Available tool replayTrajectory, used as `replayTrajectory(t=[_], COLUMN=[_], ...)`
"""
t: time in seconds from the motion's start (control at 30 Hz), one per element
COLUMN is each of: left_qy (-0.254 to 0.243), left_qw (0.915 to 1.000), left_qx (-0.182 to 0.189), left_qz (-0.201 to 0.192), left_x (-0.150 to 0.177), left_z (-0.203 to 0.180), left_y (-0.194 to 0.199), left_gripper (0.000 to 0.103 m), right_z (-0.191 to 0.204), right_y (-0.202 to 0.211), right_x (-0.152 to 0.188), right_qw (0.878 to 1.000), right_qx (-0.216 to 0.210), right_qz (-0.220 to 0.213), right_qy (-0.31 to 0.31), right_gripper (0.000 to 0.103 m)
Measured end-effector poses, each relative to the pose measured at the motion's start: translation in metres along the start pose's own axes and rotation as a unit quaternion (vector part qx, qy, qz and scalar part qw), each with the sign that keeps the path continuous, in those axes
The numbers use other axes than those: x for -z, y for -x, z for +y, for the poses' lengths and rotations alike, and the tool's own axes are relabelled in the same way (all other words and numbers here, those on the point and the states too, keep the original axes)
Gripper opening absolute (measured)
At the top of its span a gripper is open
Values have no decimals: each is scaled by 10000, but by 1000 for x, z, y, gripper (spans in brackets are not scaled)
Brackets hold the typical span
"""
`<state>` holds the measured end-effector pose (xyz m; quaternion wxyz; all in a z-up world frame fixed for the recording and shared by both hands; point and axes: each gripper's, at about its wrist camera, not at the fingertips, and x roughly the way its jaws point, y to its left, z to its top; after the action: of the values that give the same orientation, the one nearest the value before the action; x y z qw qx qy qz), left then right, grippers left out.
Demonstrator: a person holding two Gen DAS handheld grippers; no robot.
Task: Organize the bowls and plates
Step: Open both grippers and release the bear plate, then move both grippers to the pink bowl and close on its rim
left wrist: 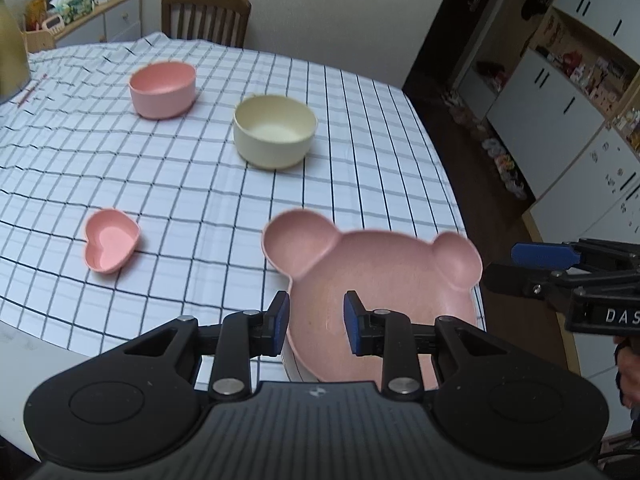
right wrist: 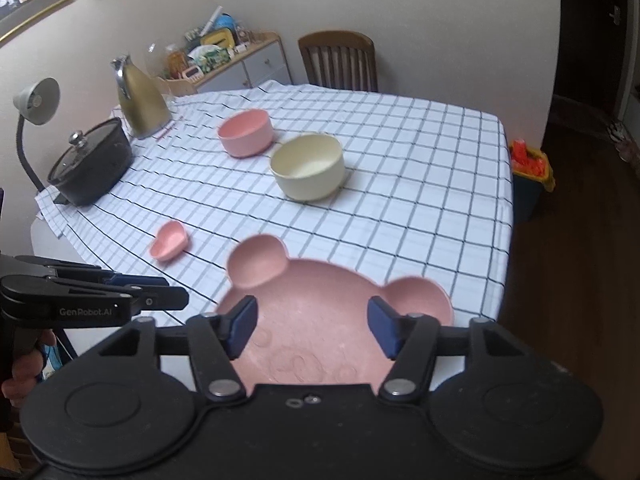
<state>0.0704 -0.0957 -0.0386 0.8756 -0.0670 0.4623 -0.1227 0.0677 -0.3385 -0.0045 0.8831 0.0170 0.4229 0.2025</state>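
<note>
A pink bear-shaped plate (left wrist: 380, 272) (right wrist: 320, 292) lies at the near edge of the checked tablecloth (left wrist: 200, 168). My left gripper (left wrist: 316, 320) hovers over the plate's left rim, jaws slightly apart, pads off it. My right gripper (right wrist: 312, 320) stands wide open above the plate's middle, gripping nothing. Each gripper also shows in the other's view: the right gripper (left wrist: 500, 268) beside the plate's right ear, the left gripper (right wrist: 172, 290) left of the plate. Farther back stand a pink bowl (left wrist: 164, 90) (right wrist: 246, 132), a cream bowl (left wrist: 274, 132) (right wrist: 308, 166) and a small pink heart dish (left wrist: 110, 240) (right wrist: 170, 240).
A gold kettle (right wrist: 140, 100), a black lidded pot (right wrist: 92, 168) and a desk lamp (right wrist: 36, 100) crowd the table's far left. A wooden chair (right wrist: 340, 60) stands behind the table. A bin (right wrist: 532, 172) sits on the floor at right.
</note>
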Motion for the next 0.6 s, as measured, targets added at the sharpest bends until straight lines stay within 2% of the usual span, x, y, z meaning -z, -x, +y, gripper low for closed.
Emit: replayTrajectory(t=[0.03,0.1,0.13,0.17,0.23,0.3,0.4,0.6], left_qy=[11,47,79,111,131,201,294,444], left_qw=[10000,9997,9992,9984,9976,9971,9958,9932], left_qx=[-19,-121,-208,-296,-390,-433,-532,-654], left_qz=[-56,-220,-345,-466,-549,-596,-687,-858], left_x=[-1,-3,-4,-5,-9,-13,-21,-44], left_z=[0,2,3,4,7,12,20,40], left_y=[3,9,13,17,21,23,26,25], left_gripper=[32,54,69,73,73,73,77,79], right_z=[2,6,7,9,14,20,29,46], right_y=[1,1,1,1,0,-1,-4,-17], right_x=[-2,-7,-9,-12,-17,-21,-30,-52], right_qw=[10000,9999,9999,9998,9996,9995,9989,9981], right_qx=[-31,-84,-123,-145,-156,-125,-73,-2], right_qz=[-34,-88,-119,-156,-224,-300,-460,-588], right_qy=[15,9,-15,-26,8,36,98,191], right_gripper=[66,72,74,79,84,95,102,103])
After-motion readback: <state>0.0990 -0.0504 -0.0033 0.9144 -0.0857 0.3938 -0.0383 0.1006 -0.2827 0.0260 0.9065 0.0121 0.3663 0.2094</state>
